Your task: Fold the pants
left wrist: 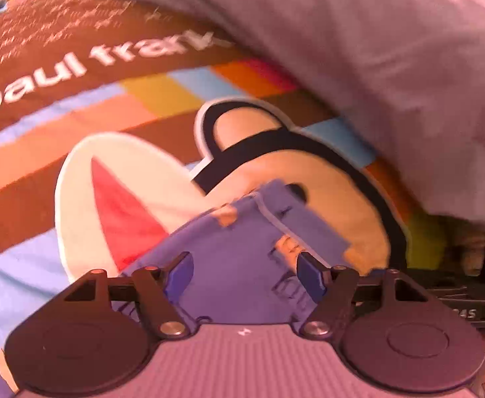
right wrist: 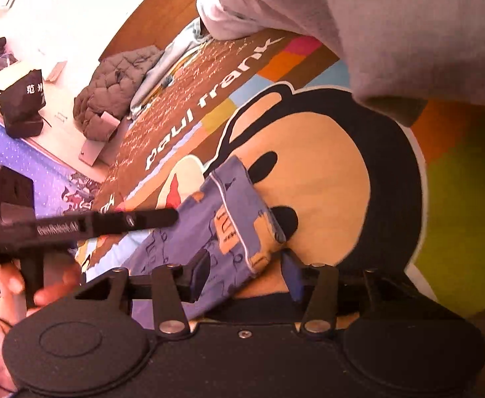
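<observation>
Left wrist view: your left gripper (left wrist: 244, 272) has its jaws spread, with the pants (left wrist: 239, 265) lying between the blue pads but not pinched by them.
Right wrist view: your right gripper (right wrist: 245, 275) is also spread wide; the pants (right wrist: 209, 229) cross the gap at a slant, nearer the left pad.
Pants, where: a small blue bundle on the bedspread (right wrist: 325, 172), lying over the cartoon monkey face, its cuff end toward the monkey's eyes.
Pants, state: they look already folded at least once, judging by the stacked edges and piping.
Other gripper: your left gripper (right wrist: 76, 225) shows in the right wrist view, just left of the bundle.
Doing it well: close each gripper squarely on all layers at the near edge before you lift, or the top layer alone will peel off.
Watch for: the grey blanket (left wrist: 375, 49) beyond the monkey face; keep the fold short of it.
Blur: both views smear slightly, so exact contact with the pads is hard to tell.
</observation>
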The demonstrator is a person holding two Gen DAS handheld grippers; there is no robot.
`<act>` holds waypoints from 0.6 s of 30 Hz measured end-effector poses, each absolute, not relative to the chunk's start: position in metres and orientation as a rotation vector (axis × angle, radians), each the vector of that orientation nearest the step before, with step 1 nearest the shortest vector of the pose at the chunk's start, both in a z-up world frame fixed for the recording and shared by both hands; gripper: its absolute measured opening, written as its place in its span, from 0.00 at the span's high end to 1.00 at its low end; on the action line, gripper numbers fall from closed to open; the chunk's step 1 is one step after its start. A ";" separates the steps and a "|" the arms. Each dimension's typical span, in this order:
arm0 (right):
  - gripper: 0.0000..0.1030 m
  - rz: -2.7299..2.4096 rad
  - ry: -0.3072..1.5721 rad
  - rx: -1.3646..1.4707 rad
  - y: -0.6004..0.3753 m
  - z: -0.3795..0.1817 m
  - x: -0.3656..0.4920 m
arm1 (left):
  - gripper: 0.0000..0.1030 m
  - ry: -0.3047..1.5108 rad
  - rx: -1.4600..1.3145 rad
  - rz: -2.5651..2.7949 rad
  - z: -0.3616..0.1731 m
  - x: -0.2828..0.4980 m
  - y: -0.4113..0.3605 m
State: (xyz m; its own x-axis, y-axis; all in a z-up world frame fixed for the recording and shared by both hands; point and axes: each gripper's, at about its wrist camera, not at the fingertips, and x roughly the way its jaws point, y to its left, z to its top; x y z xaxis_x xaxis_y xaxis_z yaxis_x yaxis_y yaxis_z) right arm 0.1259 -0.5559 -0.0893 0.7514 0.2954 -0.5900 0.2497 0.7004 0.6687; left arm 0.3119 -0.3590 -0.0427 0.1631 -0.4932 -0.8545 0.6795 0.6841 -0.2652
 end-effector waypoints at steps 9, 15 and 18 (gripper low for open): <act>0.79 -0.025 0.725 0.671 -0.540 -0.088 0.140 | 0.13 1.202 0.102 -0.731 -0.034 0.326 -0.358; 0.82 -0.044 0.696 0.315 -0.494 -0.065 0.143 | 0.10 1.269 0.018 -0.760 -0.011 0.327 -0.372; 0.82 -0.023 0.677 0.110 -0.464 -0.058 0.143 | 0.09 1.292 -0.004 -0.784 0.000 0.323 -0.384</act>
State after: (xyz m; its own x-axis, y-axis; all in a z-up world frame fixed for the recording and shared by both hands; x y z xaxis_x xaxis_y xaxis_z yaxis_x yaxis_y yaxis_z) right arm 0.1427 -0.4640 -0.0578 0.7792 0.0150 -0.6266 0.0569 0.9939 0.0946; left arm 0.3233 -0.3838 -0.0004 0.0595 -0.5200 -0.8521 0.5154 0.7470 -0.4199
